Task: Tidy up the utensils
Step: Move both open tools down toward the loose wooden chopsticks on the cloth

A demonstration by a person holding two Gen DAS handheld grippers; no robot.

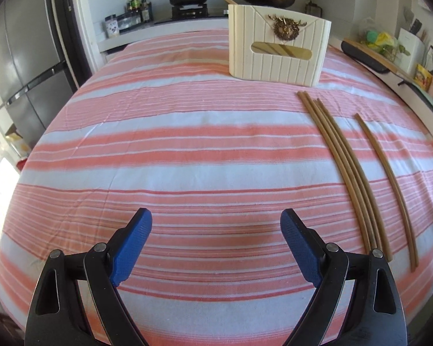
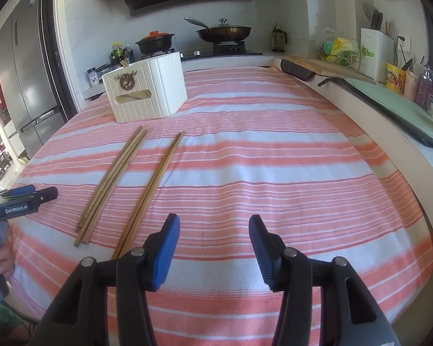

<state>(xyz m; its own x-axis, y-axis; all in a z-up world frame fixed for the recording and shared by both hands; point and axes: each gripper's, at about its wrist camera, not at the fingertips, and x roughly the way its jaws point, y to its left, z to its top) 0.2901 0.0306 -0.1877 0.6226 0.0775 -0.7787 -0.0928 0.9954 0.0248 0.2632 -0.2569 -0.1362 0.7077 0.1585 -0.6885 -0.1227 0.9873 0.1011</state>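
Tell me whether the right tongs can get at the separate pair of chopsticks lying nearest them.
Probably yes. The right tongs are open and hold nothing, and the pair of chopsticks lies bare on the striped cloth just to their left. Nothing lies over it; the bundle of chopsticks sits apart.

Surface: a table covered by a striped cloth [image 2: 274,155] in pink, white and pale blue bands, which ran out to every visible edge.
Box: a cream ribbed box [image 2: 147,92] stood on the cloth near the far edge.
Bundle: four chopsticks [image 2: 112,181] lay side by side, touching, between the box and the near edge.
Pair: two chopsticks [image 2: 153,190] lay together just beside the bundle, apart from it.
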